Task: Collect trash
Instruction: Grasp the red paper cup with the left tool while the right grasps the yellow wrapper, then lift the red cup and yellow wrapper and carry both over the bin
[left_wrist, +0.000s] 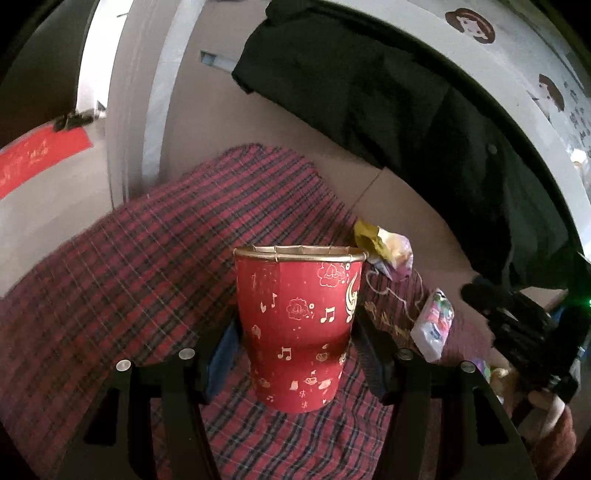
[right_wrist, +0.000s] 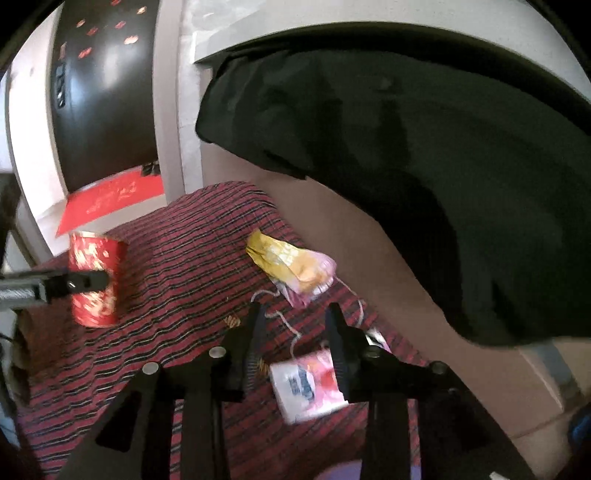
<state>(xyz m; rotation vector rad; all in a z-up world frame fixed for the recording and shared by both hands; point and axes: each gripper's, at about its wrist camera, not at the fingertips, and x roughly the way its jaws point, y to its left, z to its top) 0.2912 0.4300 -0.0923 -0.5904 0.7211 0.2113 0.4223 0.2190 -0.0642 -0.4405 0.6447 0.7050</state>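
Above the plaid cloth (left_wrist: 110, 277), left jaws pinching red cup (left_wrist: 295, 325); right jaws spread, empty.

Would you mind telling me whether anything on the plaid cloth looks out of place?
Yes: a crumpled yellow wrapper lies by the cloth's far edge, a loose white string trails from it, and a tissue pack lies askew nearby.

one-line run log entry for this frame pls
left gripper: shut on red paper cup, upright | right gripper: open, empty | tissue pack, yellow wrapper: on plaid cloth
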